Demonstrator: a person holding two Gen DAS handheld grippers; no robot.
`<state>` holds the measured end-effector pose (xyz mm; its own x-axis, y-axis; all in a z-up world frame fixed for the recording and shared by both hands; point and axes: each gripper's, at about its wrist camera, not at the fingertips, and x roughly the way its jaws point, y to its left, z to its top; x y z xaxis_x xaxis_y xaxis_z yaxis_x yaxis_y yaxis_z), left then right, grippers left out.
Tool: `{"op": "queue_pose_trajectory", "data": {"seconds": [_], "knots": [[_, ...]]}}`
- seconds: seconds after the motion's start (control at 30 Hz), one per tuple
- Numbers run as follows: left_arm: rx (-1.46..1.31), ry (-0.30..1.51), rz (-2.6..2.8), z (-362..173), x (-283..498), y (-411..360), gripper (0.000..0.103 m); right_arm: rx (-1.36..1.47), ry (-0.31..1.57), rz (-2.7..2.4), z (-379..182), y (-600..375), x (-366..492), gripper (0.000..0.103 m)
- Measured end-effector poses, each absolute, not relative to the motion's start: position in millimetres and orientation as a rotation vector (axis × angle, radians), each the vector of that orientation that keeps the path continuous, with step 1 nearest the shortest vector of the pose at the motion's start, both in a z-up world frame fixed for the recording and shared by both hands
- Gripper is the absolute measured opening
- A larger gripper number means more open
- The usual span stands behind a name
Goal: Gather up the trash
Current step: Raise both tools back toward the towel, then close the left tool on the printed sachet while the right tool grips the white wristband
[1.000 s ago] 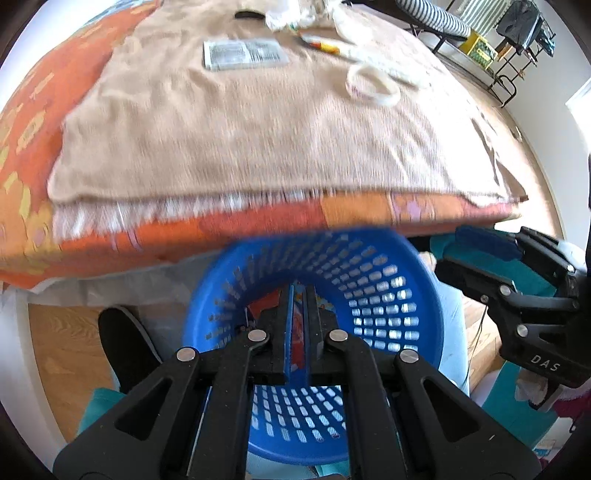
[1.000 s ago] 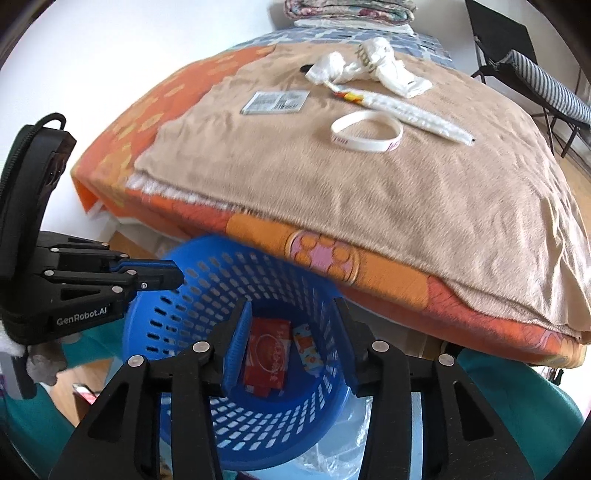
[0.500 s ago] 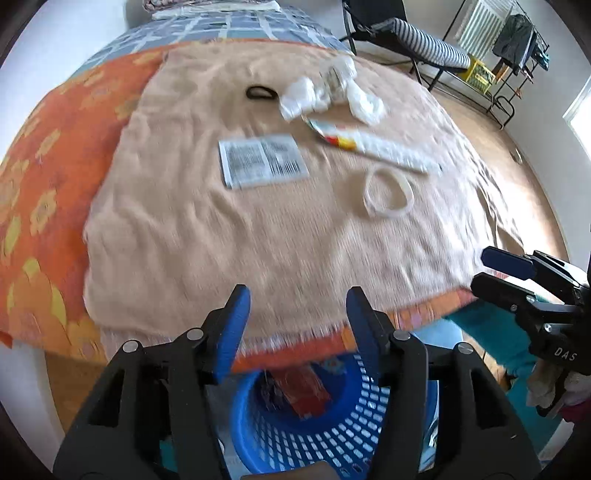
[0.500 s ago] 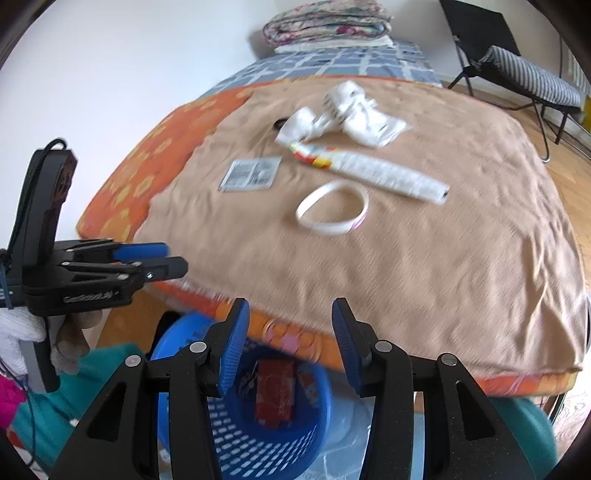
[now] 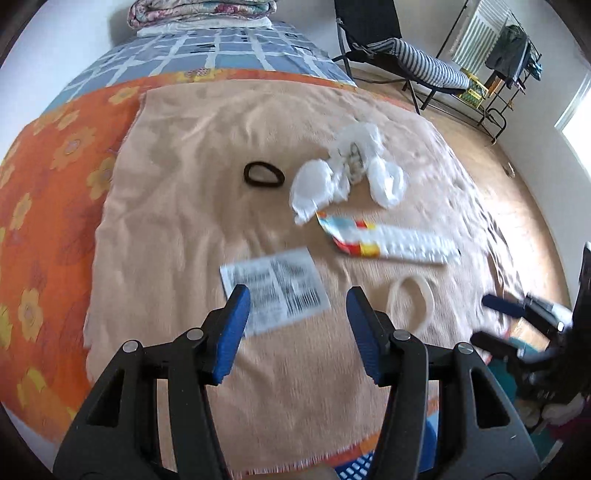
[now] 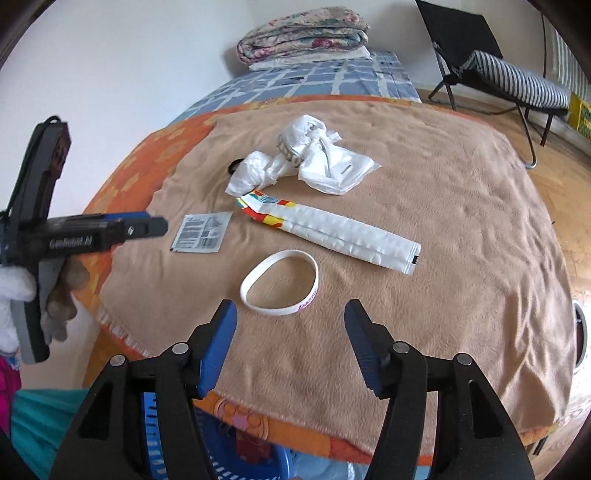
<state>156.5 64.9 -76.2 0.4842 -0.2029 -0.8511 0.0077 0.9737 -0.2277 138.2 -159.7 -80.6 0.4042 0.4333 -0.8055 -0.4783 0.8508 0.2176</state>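
Nearest in both wrist views is the blue perforated plastic basket (image 6: 258, 458), only its rim showing under the edge of the bed; in the right wrist view a red flat packet lies inside it. Half a second ago much more of the basket was visible, so both tools have risen and gone forward over the bed.

The left gripper (image 5: 295, 325) has its blue ribbed pads wide apart and holds nothing; one second ago these pads were nearly together over the basket. The right gripper (image 6: 290, 332) is also spread wide and empty, as before.

Under them lies the beige fuzzy blanket (image 6: 461, 240), wrinkled and soft, on top of an orange sheet with yellow flowers (image 5: 48, 192).

Between the left gripper's pads is the flat grey paper label with a barcode (image 5: 275, 290), blurred in this view, sharp in the right wrist view (image 6: 202, 232). Just ahead of the right gripper lies the white rubber wristband (image 6: 279, 283), an oval ring with small pink lettering that only the right wrist view shows.

Farther is the long white foil wrapper with a red and yellow end (image 6: 332, 230), flat and creased. Behind it sits the crumpled white plastic bag (image 6: 306, 158), knotted and shiny. Left of the bag is the black elastic hair tie (image 5: 263, 173), a full ring in the left wrist view but almost hidden in the right.

At the far end rests a folded flowered quilt (image 6: 303, 35).
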Motion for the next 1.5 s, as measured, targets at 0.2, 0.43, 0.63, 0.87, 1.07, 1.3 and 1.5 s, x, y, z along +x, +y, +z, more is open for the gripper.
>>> {"op": "queue_pose_trajectory", "data": {"seconds": [0.2,0.43,0.63,0.87,1.07,1.3,1.5], "knots": [[-0.226,1.078,-0.123,-91.7,196.5,75.9,0.056,-0.041,1.066,0.594,-92.9,-156.5,150.7,0.06],[-0.264,1.134,-0.111,-117.2,219.9,85.8,0.056,-0.036,1.068,0.596,-91.4,-160.5,155.4,0.06],[-0.266,1.163,-0.119,-128.9,223.7,88.4,0.056,-0.044,1.074,0.59,-93.0,-160.6,159.6,0.06],[-0.329,1.201,-0.181,-130.8,210.0,92.4,0.056,-0.03,1.091,0.576,-96.8,-163.1,164.0,0.06],[-0.202,1.215,-0.2,-126.9,189.9,70.7,0.068,-0.005,1.125,0.568,-104.5,-162.8,169.5,0.06],[0.026,1.232,-0.152,-129.1,185.4,35.3,0.074,0.004,1.149,0.539,-110.1,-160.4,174.8,0.06],[0.083,1.24,-0.091,-133.1,188.8,21.7,0.075,0.003,1.191,0.536,-118.3,-151.7,185.6,0.06]]}}
